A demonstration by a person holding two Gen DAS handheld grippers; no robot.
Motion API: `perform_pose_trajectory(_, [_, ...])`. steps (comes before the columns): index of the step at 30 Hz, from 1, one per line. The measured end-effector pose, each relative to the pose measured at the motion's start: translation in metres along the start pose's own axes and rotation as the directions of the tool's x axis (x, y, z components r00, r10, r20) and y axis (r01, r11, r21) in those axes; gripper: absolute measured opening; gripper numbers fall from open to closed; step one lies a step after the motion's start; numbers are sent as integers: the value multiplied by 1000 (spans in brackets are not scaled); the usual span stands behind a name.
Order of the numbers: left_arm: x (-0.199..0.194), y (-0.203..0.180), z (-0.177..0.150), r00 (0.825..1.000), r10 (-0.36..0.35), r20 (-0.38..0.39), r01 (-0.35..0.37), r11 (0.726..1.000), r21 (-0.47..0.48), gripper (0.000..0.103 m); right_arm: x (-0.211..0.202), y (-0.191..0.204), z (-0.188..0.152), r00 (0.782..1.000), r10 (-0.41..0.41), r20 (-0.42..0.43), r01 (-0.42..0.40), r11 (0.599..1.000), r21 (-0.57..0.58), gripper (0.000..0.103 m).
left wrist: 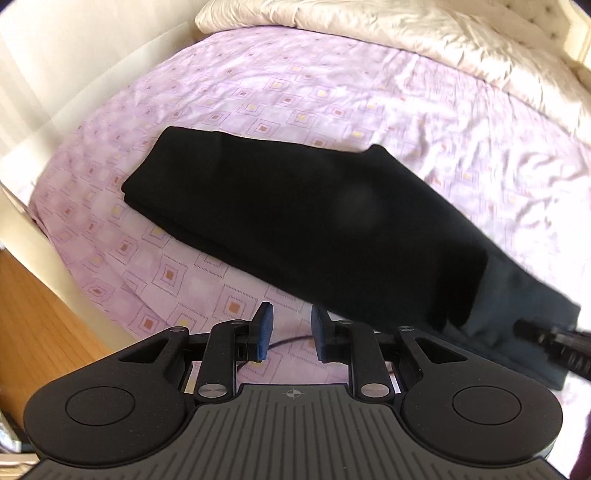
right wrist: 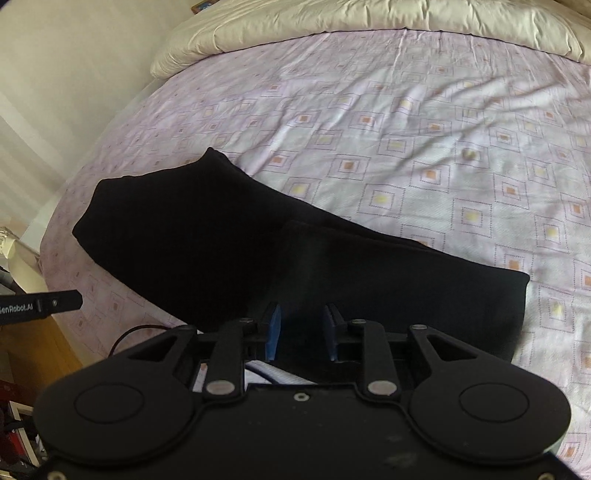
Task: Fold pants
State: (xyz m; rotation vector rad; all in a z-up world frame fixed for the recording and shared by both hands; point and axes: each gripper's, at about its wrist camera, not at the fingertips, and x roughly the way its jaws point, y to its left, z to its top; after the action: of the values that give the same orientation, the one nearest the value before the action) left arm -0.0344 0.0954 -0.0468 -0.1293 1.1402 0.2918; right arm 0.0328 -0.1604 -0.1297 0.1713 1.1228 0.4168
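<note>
Left tongs (left wrist: 289,334), parted and empty, hover above the lilac square-patterned bedsheet (left wrist: 192,266). Right tongs (right wrist: 302,330), also parted, grip nothing, poised over the black fabric pants (right wrist: 207,254) folded lengthwise just ahead.

Daylight came from the left, glaring off the curtain (left wrist: 33,74) and washing out the far duvet (left wrist: 369,26). The black pants (left wrist: 295,221) showed almost no detail. Fisheye distortion bent the edges, and motion blur softened the right side.
</note>
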Motion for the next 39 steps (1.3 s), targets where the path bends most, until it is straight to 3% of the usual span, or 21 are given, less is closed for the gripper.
perform_pose_trajectory(4, [3, 23, 11, 998, -65, 21, 65, 998, -12, 22, -1, 22, -5, 999, -5, 36, 6, 999, -36, 31])
perform_pose_trajectory(7, [13, 38, 15, 995, -88, 49, 88, 996, 12, 22, -5, 45, -6, 991, -48, 121, 57, 996, -72, 41])
perform_pose_trajectory(8, [17, 45, 19, 994, -100, 51, 99, 995, 15, 22, -8, 53, -6, 984, -67, 164, 81, 994, -79, 50])
perform_pose_trajectory(9, [21, 53, 23, 992, -111, 53, 111, 994, 16, 22, -9, 63, -4, 975, -85, 206, 103, 991, -81, 70])
perform_pose_trajectory(10, [23, 60, 28, 991, -122, 57, 121, 993, 15, 22, -11, 73, -2, 964, -101, 248, 124, 989, -81, 82])
perform_pose_trajectory(11, [25, 68, 32, 990, -130, 60, 129, 991, 15, 22, -11, 83, 2, 955, -115, 273, 142, 986, -81, 103])
perform_pose_trajectory(15, [33, 105, 50, 988, -137, 67, 136, 990, 31, 22, 2, 120, 25, 951, -183, 250, 208, 975, -77, 103])
perform_pose_trajectory(19, [55, 149, 71, 988, -149, 51, 146, 988, 56, 22, 18, 146, 41, 967, -154, 205, 158, 987, 0, 94])
perform_pose_trajectory(26, [94, 210, 107, 990, -136, 26, 134, 989, 59, 23, 42, 186, 39, 966, -199, 165, 191, 980, 62, 94])
perform_pose_trajectory(32, [127, 223, 118, 983, -176, -46, 180, 979, 93, 24, 50, 205, 32, 964, -235, 127, 225, 970, 92, 94])
perform_pose_trajectory(35, [145, 218, 115, 983, -161, -84, 171, 976, 135, 28, 52, 210, 30, 963, -246, 109, 236, 967, 95, 94])
perform_pose_trajectory(39, [160, 221, 116, 974, -191, -121, 203, 974, 97, 41, 54, 212, 31, 964, -250, 89, 241, 965, 100, 94])
